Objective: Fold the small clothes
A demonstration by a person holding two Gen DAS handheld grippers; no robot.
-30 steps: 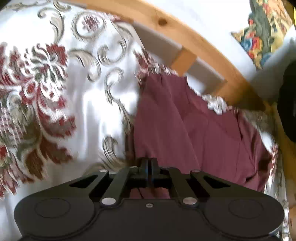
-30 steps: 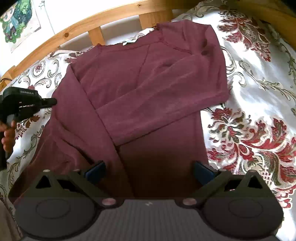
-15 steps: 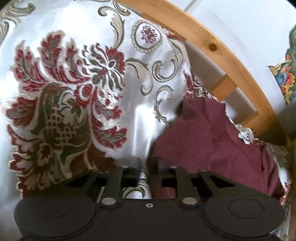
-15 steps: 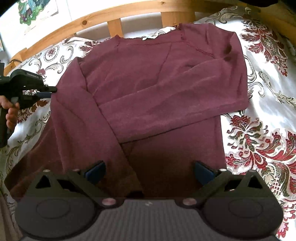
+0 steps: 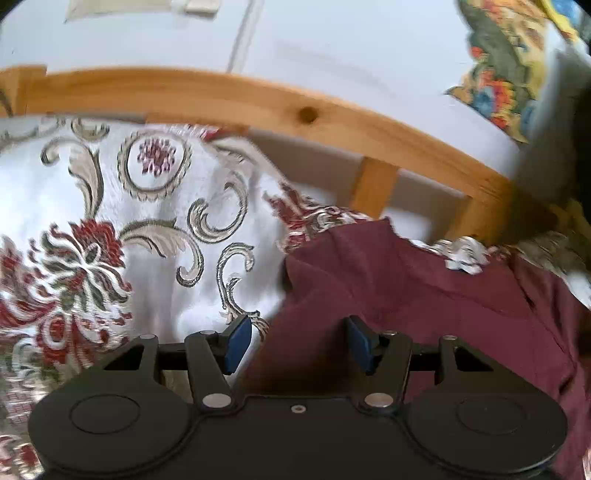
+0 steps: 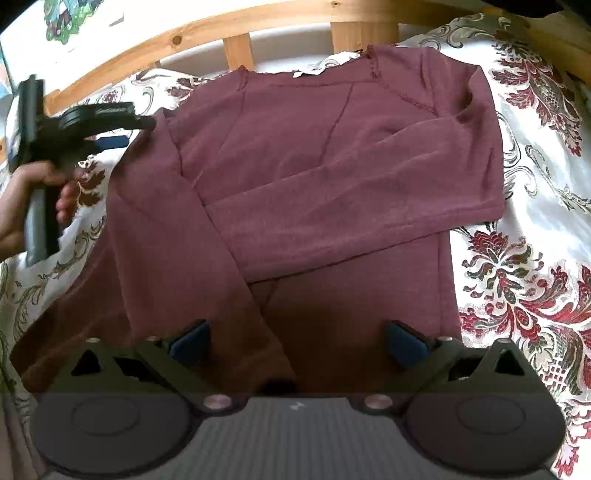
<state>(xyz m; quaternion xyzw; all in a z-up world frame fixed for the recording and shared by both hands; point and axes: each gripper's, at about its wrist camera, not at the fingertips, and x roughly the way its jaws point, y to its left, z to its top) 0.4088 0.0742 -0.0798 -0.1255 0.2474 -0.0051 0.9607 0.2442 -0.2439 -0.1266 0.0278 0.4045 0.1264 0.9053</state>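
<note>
**Maroon top laid out on the bedspread, both claws open**

Maroon long-sleeve top [image 6: 332, 177] was lying flat on the floral bedspread [image 6: 535, 258], neckline up toward the wooden bed rail [image 6: 207, 33]. One sleeve was folded across the chest, the other ran down the side nearest the left claw.

The left claw [image 5: 297, 345] had just been opening its jaws, and they stood apart with nothing pinched. The edge of the top sat just ahead of and under the gap, toward its right-hand pad, with bare bedspread [image 5: 155, 229] off to its left-hand side. The wooden rail [image 5: 258, 99] ran across well ahead of it. From the other camera you could see a hand [image 6: 22, 199] holding that claw [image 6: 122, 133] right at the top's shoulder, beside the fabric.

The right claw [image 6: 295, 341] was wide open too, hovering over the lower hem area, with the top stretching away in front of it. Nothing was between its pads [image 6: 190, 341].
</note>
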